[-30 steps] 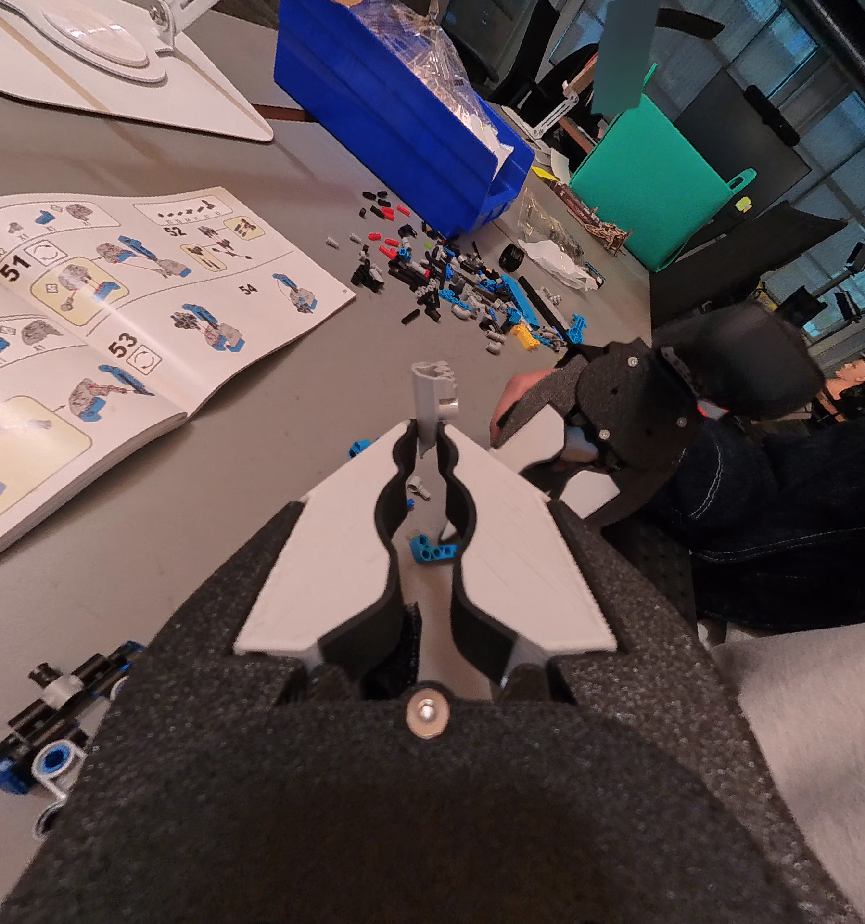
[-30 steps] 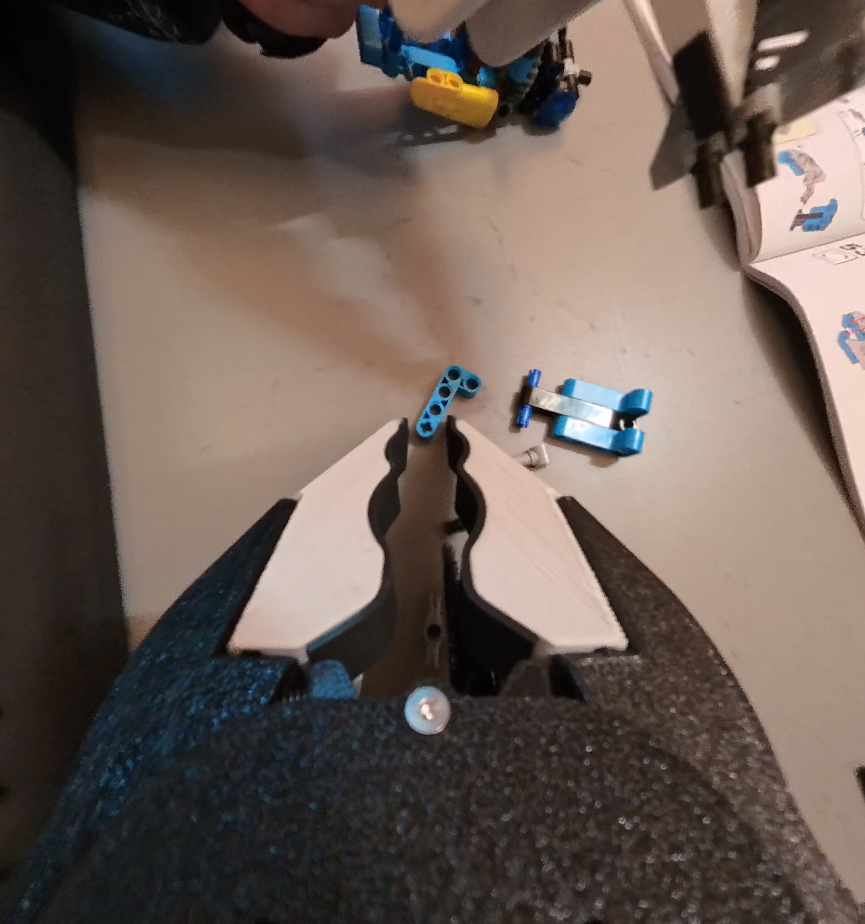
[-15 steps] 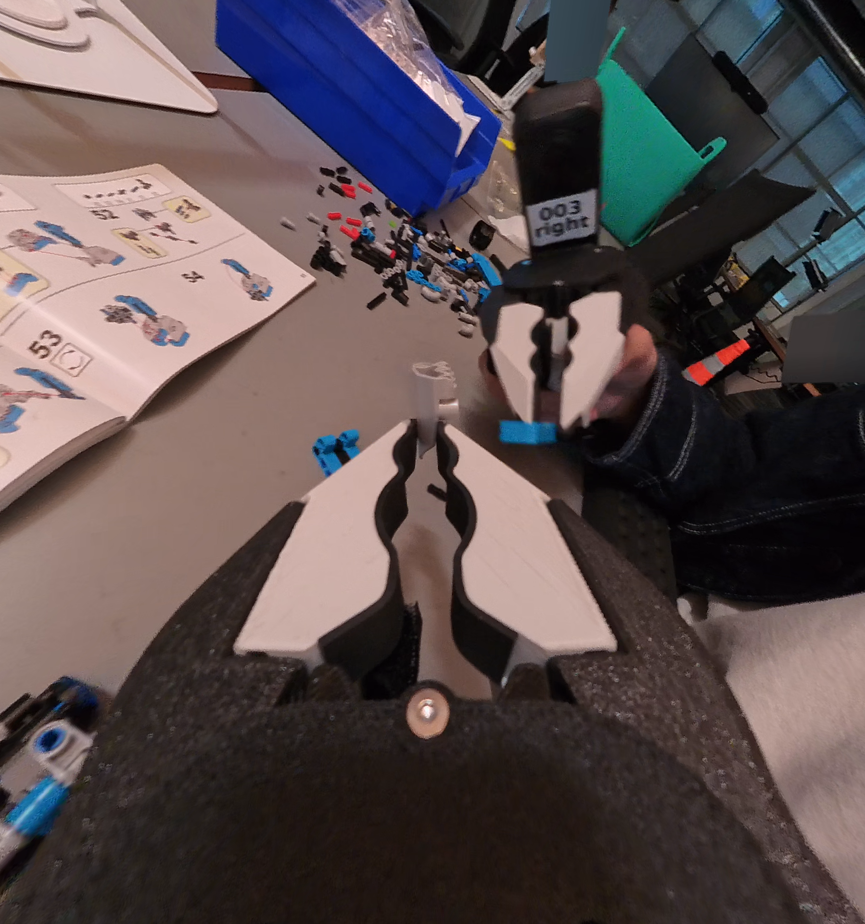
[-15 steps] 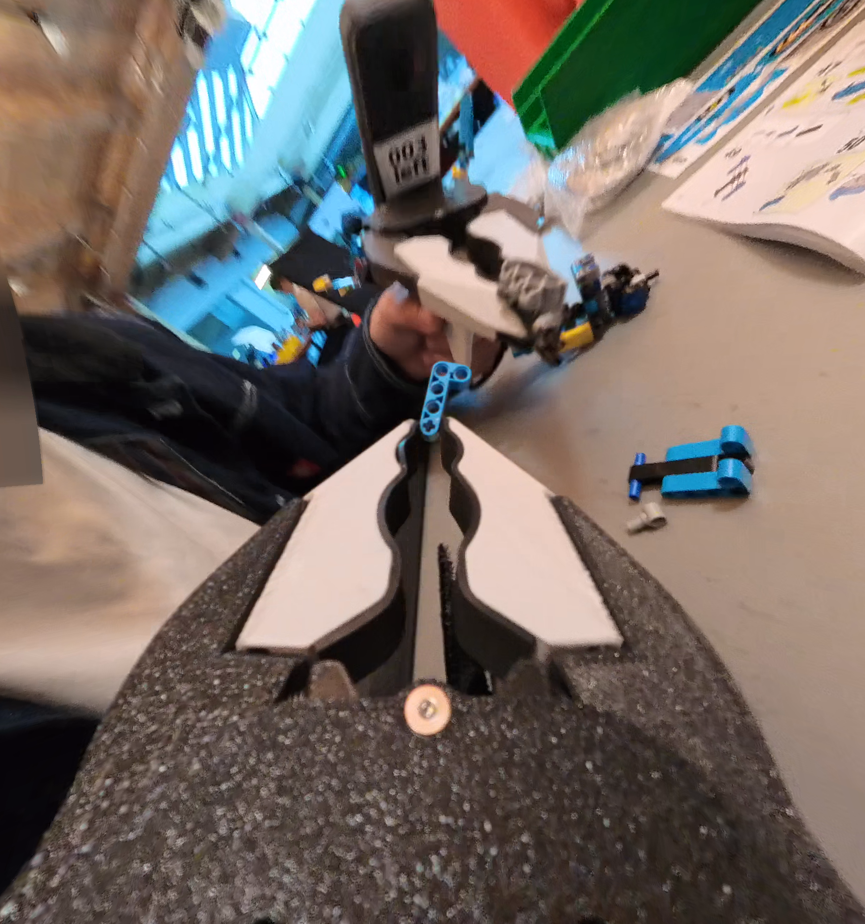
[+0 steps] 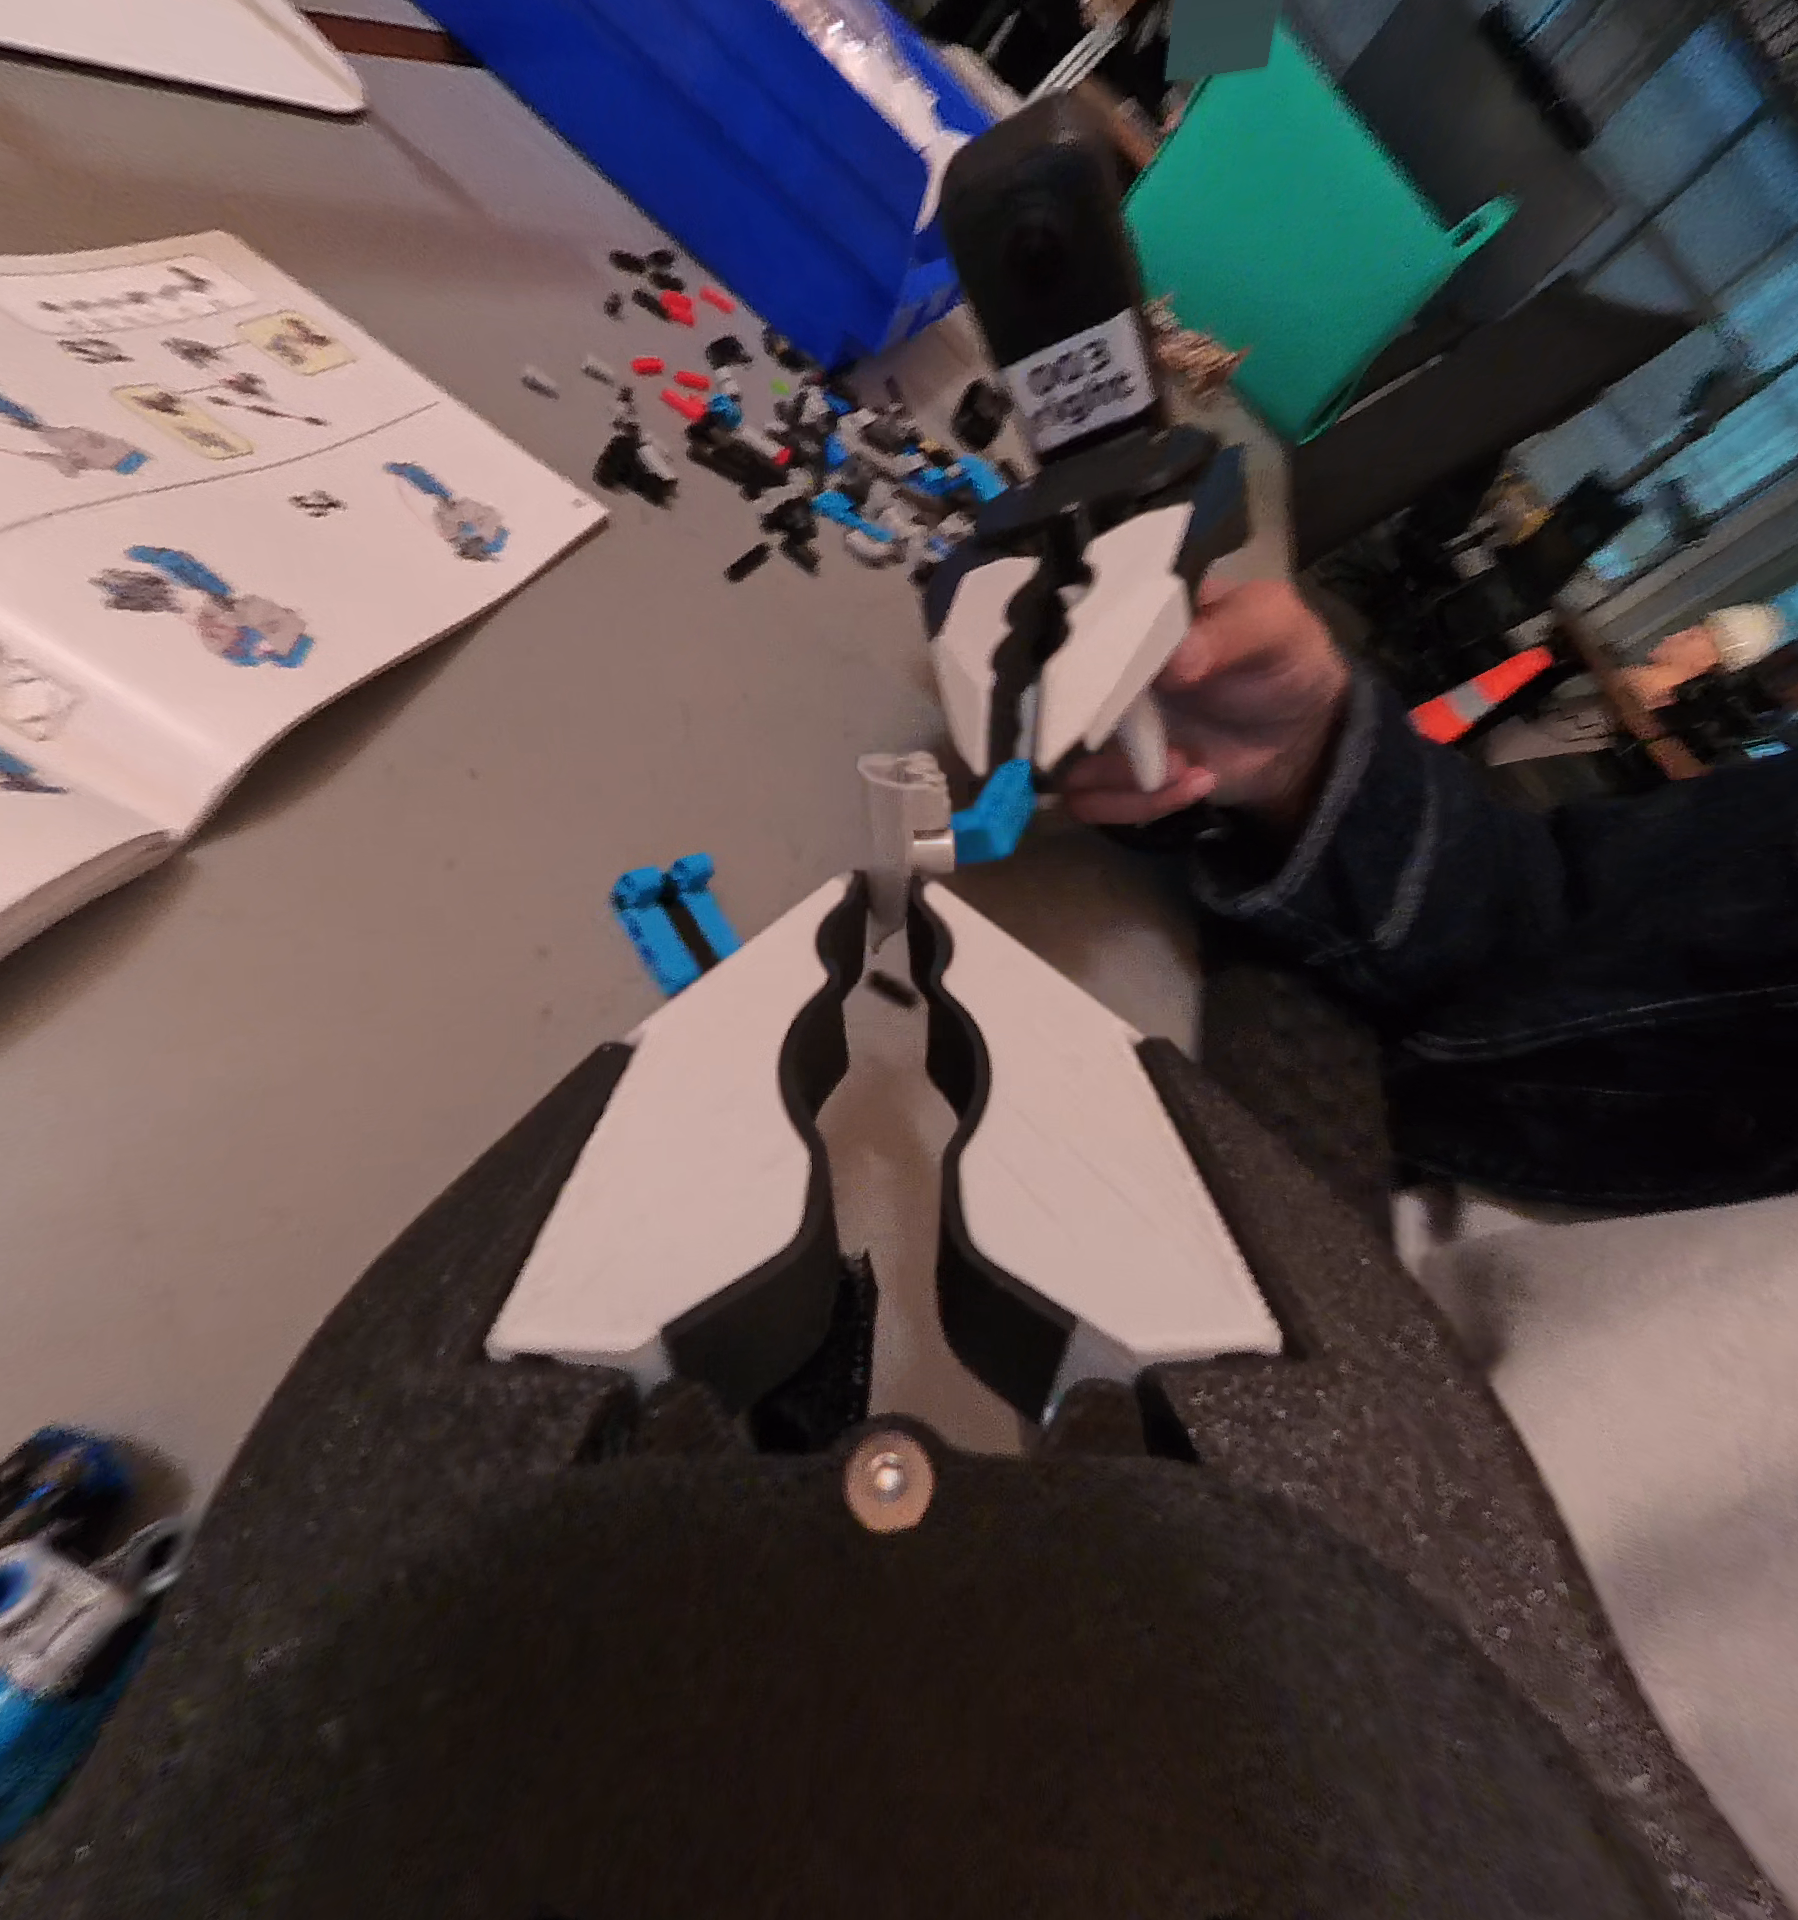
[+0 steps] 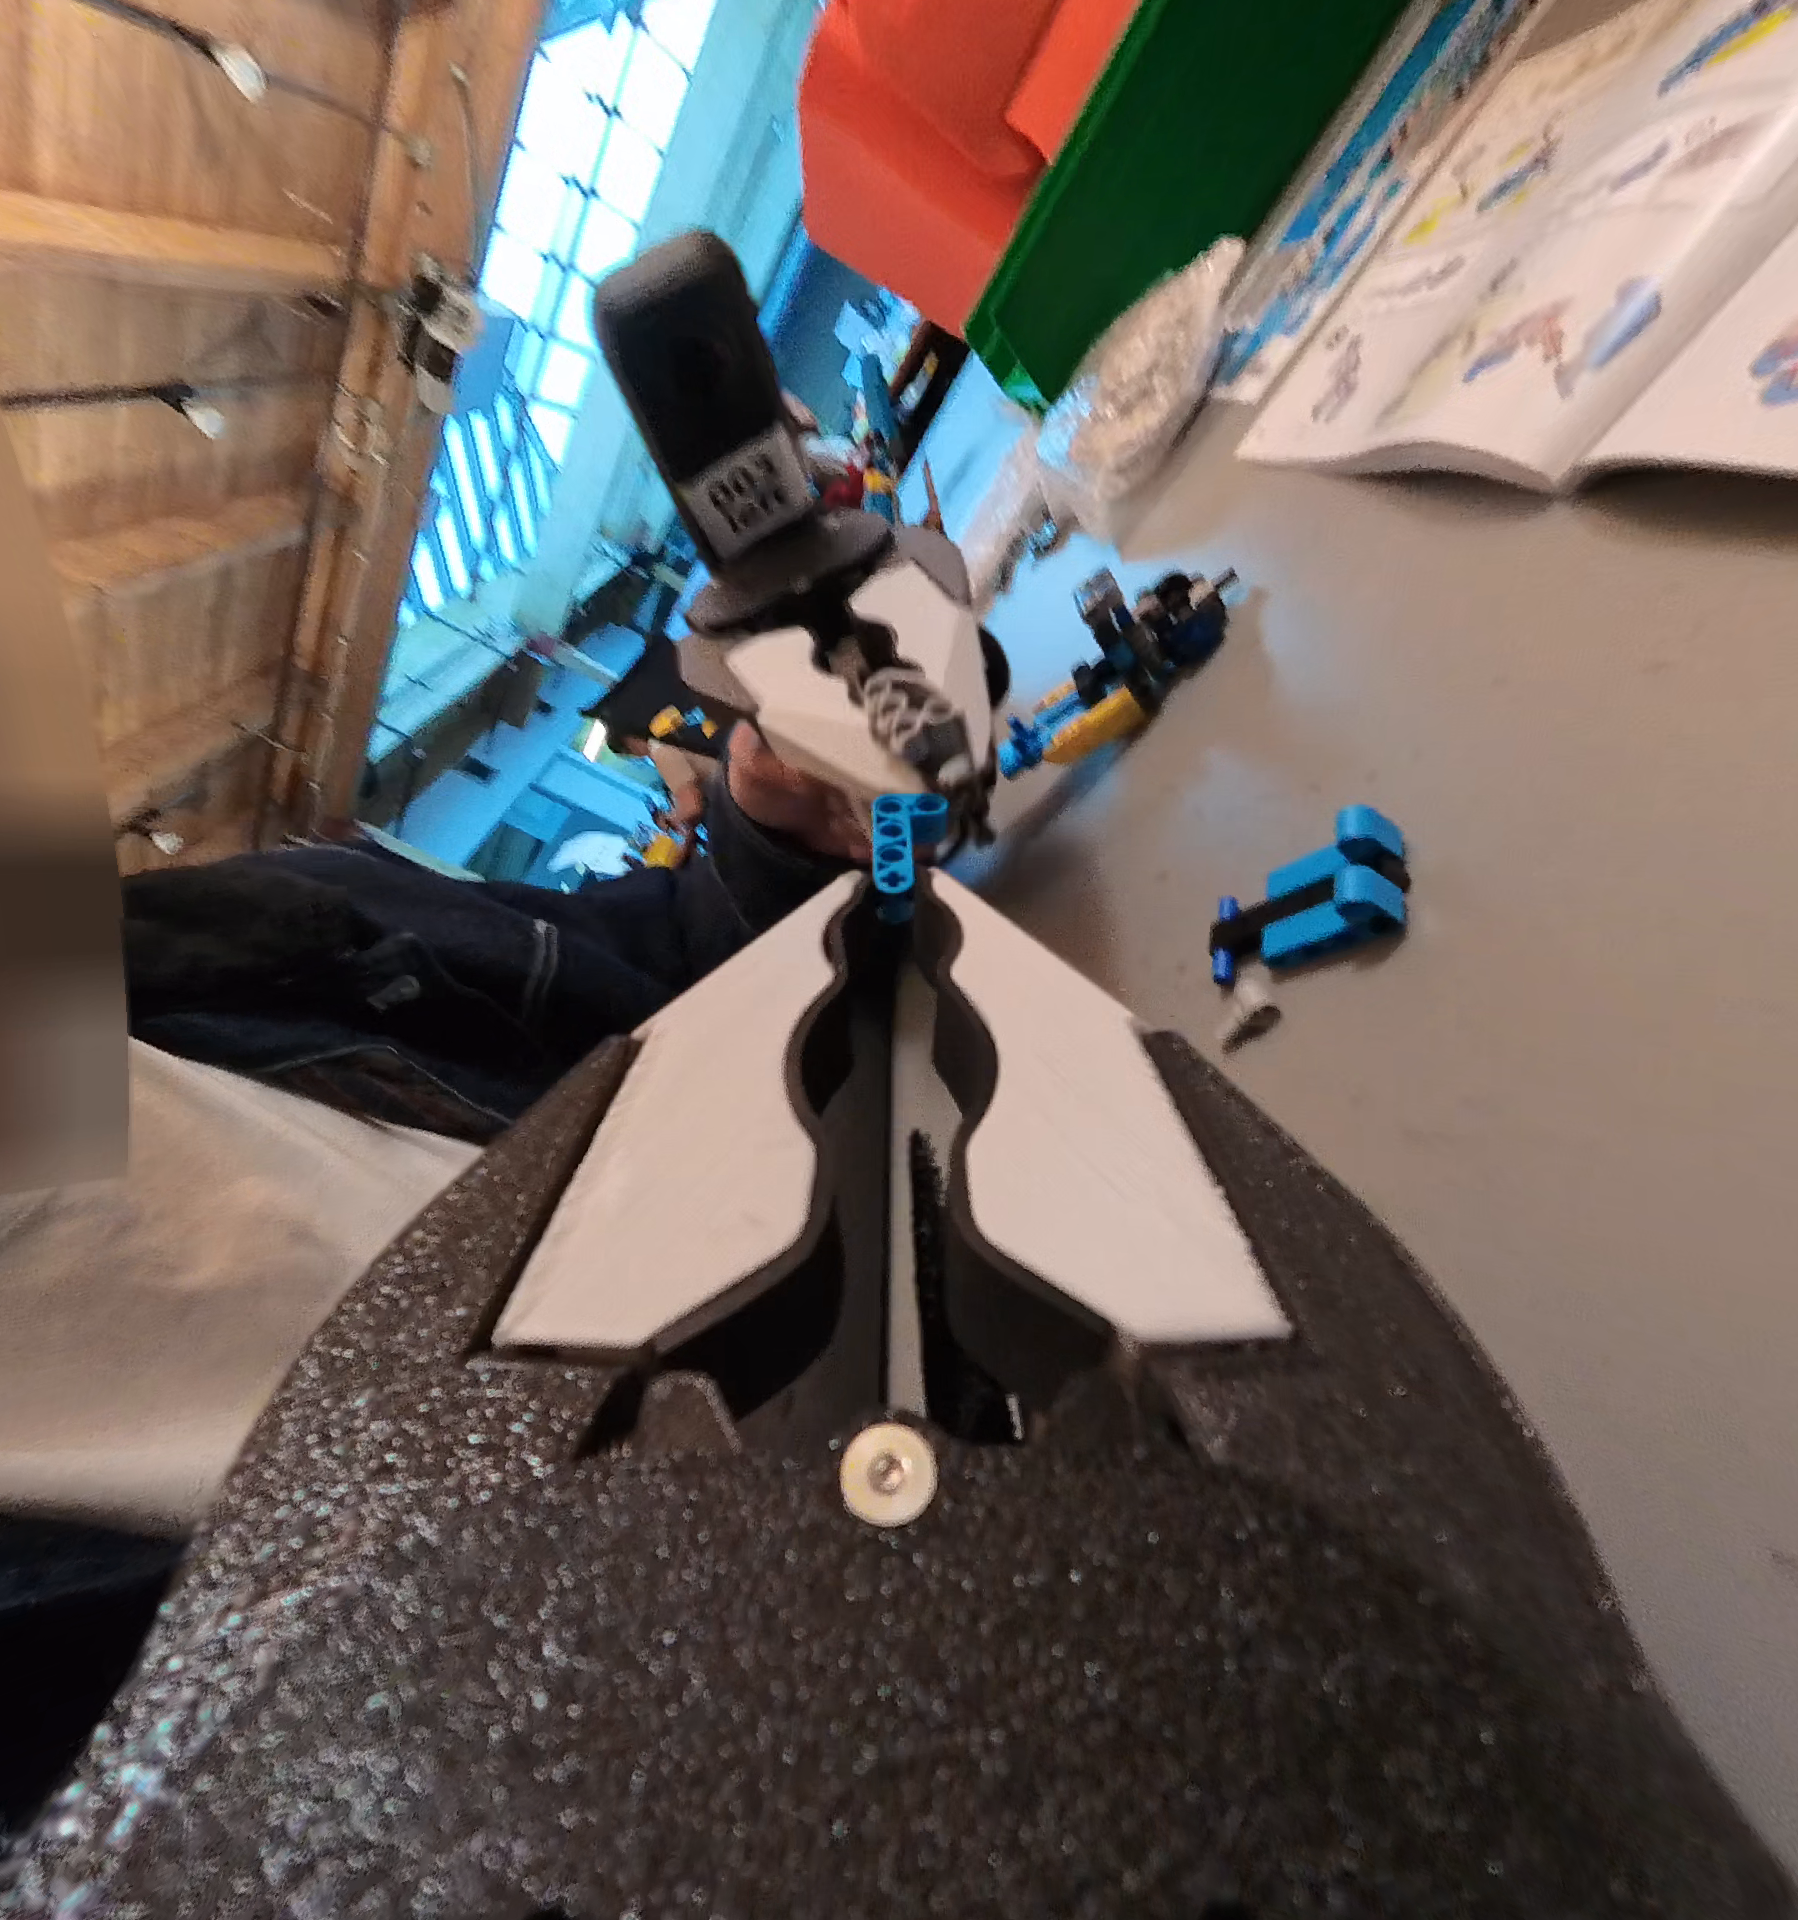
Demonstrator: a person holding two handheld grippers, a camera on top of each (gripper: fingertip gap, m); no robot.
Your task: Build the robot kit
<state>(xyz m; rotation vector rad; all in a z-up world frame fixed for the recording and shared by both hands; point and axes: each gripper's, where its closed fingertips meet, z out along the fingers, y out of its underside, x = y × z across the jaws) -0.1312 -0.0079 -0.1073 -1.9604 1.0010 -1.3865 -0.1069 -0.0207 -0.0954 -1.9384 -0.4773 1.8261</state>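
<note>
Blue angled plastic beam (image 6: 900, 844), pinched in the right gripper (image 6: 890, 902) jaws, meets the grey plastic connector (image 5: 897, 821) clamped in the left gripper (image 5: 882, 902), above the grey surface (image 5: 521, 852). Best keep both grips firm and holes lined up squarely.

Matt grey tabletop (image 5: 479, 894), glossy paper booklet (image 5: 251, 540), plastic bricks (image 5: 770, 457)

An open instruction booklet (image 5: 199, 540) lies on the grey table (image 5: 407, 1039) beside scattered small building pieces (image 5: 770, 447), a blue bin (image 5: 729, 156) and a teal panel (image 5: 1290, 229) behind them.
</note>
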